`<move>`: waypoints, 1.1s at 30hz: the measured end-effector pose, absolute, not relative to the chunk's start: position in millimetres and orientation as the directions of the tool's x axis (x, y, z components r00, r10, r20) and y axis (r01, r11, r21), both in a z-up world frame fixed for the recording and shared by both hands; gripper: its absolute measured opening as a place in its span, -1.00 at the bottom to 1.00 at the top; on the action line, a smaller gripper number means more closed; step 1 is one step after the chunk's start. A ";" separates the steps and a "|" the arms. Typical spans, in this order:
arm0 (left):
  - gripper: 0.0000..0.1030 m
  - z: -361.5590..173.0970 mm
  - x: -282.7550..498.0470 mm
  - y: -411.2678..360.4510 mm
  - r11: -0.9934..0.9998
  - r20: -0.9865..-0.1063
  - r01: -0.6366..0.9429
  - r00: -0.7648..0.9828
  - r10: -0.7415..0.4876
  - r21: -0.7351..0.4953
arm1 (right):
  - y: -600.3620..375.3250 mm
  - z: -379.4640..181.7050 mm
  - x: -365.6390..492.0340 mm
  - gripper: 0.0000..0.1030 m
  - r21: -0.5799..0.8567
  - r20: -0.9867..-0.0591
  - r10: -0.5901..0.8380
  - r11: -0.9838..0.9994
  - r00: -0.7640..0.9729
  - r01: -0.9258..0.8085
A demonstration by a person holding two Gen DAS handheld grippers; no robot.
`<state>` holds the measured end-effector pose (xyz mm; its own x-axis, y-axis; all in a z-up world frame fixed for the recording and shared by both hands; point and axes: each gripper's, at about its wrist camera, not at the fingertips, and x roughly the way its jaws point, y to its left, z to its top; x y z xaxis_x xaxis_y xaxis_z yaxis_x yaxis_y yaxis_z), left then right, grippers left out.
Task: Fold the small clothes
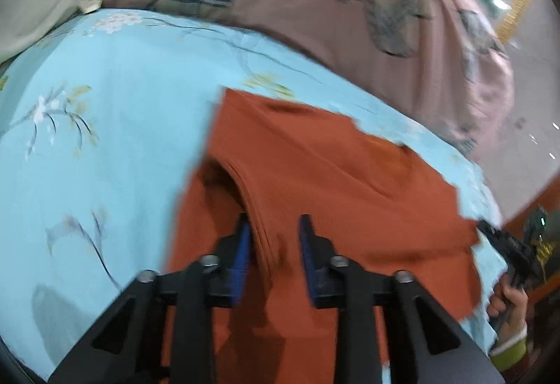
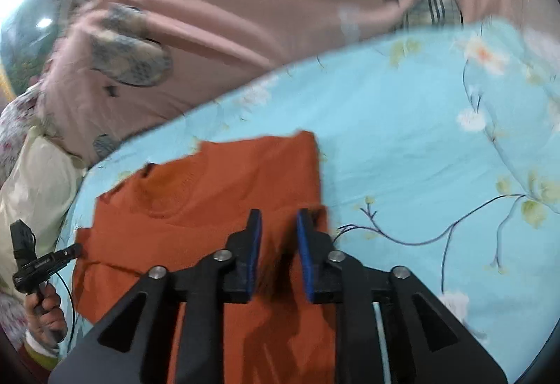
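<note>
The rust-orange garment (image 1: 315,174) lies spread on the pale blue floral bedsheet (image 1: 105,139), partly folded, a ribbed edge curling up near the middle of the left wrist view; in the right wrist view its far corner sits square against the sheet. The left gripper (image 1: 274,230) hangs right over that ribbed edge with its blue pads (image 1: 241,251) parted, cloth showing in the gap between them; the blur makes it hard to say whether a pad brushes the fabric, but nothing looks pinched. The right gripper (image 2: 278,226) stands over the garment's right-hand edge, jaws likewise apart, orange cloth below the gap and no grip on it. Beyond the sheet, a pink patterned quilt (image 2: 245,16) is heaped up; a cream pillow (image 2: 35,191) lies at its side.
</note>
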<state>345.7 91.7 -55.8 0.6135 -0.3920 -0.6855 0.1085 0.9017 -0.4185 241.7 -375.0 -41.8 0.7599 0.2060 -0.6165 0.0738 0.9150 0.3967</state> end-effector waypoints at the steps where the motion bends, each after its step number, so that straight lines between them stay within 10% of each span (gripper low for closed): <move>1: -0.30 -56.9 336.1 80.3 0.897 -0.687 0.138 0.597 -0.414 -0.421 | -363.7 -40.0 234.7 -0.43 0.397 -0.610 0.240 0.917 0.755 0.029; 8: -0.33 -85.5 319.6 -6.9 0.912 -0.777 0.305 0.488 -0.398 -0.276 | -255.4 -75.1 241.5 -0.44 0.228 -0.784 0.376 0.915 0.494 -0.334; 12: -0.82 -83.2 364.6 5.6 0.936 -0.806 0.234 0.481 -0.346 -0.262 | -278.2 -80.6 272.8 -0.50 0.200 -0.793 0.305 0.948 0.528 -0.248; 22: -0.75 -67.5 449.8 81.5 0.941 -0.756 -0.042 0.608 -0.243 -0.336 | -388.4 -64.3 308.2 -0.48 0.343 -0.710 0.111 0.917 0.696 0.204; 33: -0.42 -68.2 305.2 90.2 0.910 -0.697 -0.009 0.647 -0.310 -0.414 | -340.1 -62.1 210.0 -0.46 0.429 -0.652 0.216 0.895 0.727 0.120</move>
